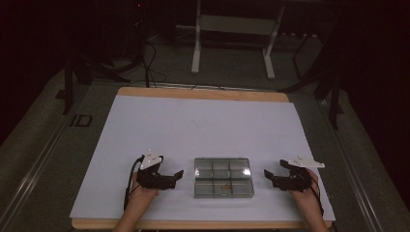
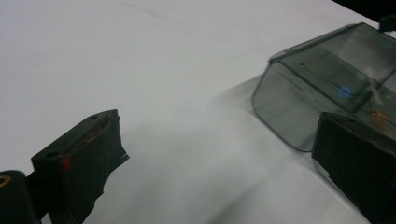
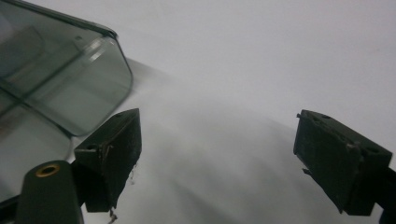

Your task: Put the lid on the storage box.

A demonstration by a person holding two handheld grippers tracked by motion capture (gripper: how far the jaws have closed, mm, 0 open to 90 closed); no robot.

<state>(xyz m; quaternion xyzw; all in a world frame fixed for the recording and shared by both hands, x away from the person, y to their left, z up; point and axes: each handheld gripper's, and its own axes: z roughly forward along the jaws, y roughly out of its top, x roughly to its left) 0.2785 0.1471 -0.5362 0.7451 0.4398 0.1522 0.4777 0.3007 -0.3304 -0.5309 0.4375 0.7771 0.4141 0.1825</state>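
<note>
At six o'clock on the worktop (image 1: 203, 121), lidded box (image 1: 223, 177) untouched; left claw (image 1: 176, 176) and right claw (image 1: 269, 176) both spread, flanking it; nothing begun.

White table (image 1: 203, 121); compartment box (image 1: 223, 177) (clear) near front.

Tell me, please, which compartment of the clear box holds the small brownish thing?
The middle compartment of the near row of the clear box, the row on the person's side: a small brownish thing lies there, while the other compartments look empty from above.
</note>
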